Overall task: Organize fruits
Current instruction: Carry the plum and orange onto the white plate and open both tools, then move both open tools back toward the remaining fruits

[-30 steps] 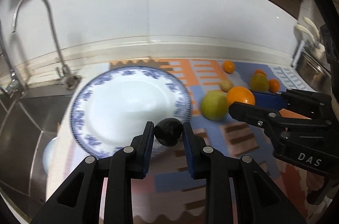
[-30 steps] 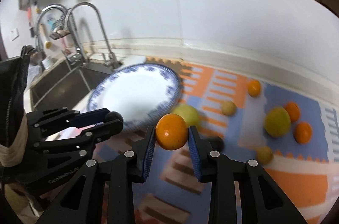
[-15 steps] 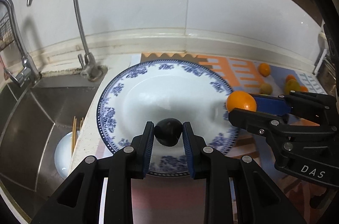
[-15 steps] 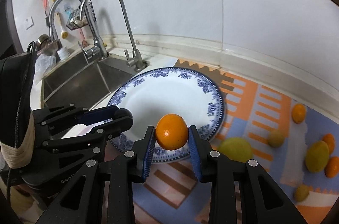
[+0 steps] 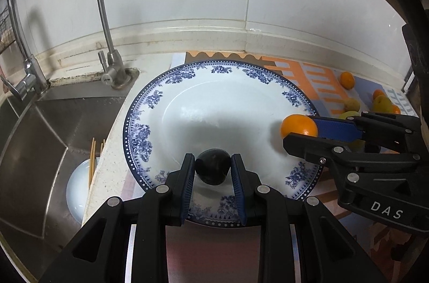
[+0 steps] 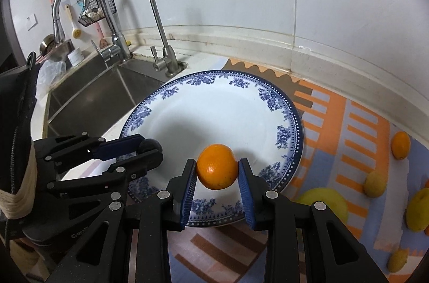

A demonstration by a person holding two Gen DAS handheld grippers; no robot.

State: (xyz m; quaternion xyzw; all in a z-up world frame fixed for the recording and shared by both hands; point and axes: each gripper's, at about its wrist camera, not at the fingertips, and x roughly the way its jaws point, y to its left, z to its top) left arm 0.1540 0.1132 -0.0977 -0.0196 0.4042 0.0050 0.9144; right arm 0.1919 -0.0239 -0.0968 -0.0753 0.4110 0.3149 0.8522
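A white plate with a blue floral rim (image 5: 150, 106) (image 6: 289, 122) lies on the counter beside the sink. My left gripper (image 5: 213, 171) is shut on a dark, nearly black fruit (image 5: 213, 169) and holds it over the plate's near edge; it also shows in the right wrist view (image 6: 151, 145). My right gripper (image 6: 217, 173) is shut on an orange (image 6: 217, 166) over the plate's right side; the orange also shows in the left wrist view (image 5: 299, 125). Several loose fruits lie on the mat to the right: a small orange (image 6: 400, 145), a yellow-green fruit (image 6: 324, 201) and a small yellow one (image 6: 375, 183).
A steel sink (image 5: 34, 127) lies left of the plate, with a bowl and chopsticks (image 5: 80, 183) inside and a tap (image 5: 110, 68) at its back corner. A white tiled wall (image 6: 321, 1) runs behind. An orange and blue patterned mat (image 6: 348, 122) covers the counter.
Both grippers moved left from over the mat to over the plate, each still holding its fruit. The plate now fills the middle of both views and looks closer.
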